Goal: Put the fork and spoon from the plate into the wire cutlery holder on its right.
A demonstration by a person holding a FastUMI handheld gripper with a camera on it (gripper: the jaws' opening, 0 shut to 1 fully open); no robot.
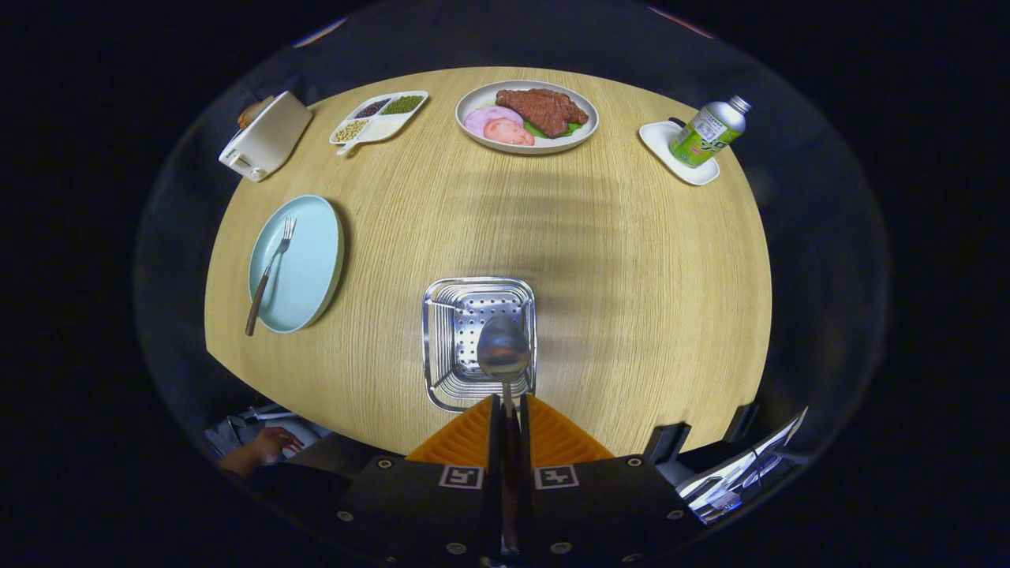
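My gripper [509, 406] is shut on the handle of a steel spoon [503, 349], both orange fingers [473, 434] pressing it from either side. The spoon's bowl points forward and hangs right above the square wire cutlery holder [442, 347], which stands just ahead of the fingers on the wooden table. Off to the left of the holder lies a pale blue plate [312, 268] with a fork [268, 276] resting on it, tines toward the far side, handle reaching past the plate's near rim.
Beyond the holder stand a white plate of meat and ham slices [527, 116], a divided dish of beans [379, 117], a white toaster [266, 136] and a green can [708, 132] on a small white tray [661, 142]. A person's hand [264, 448] rests below the table's near edge.
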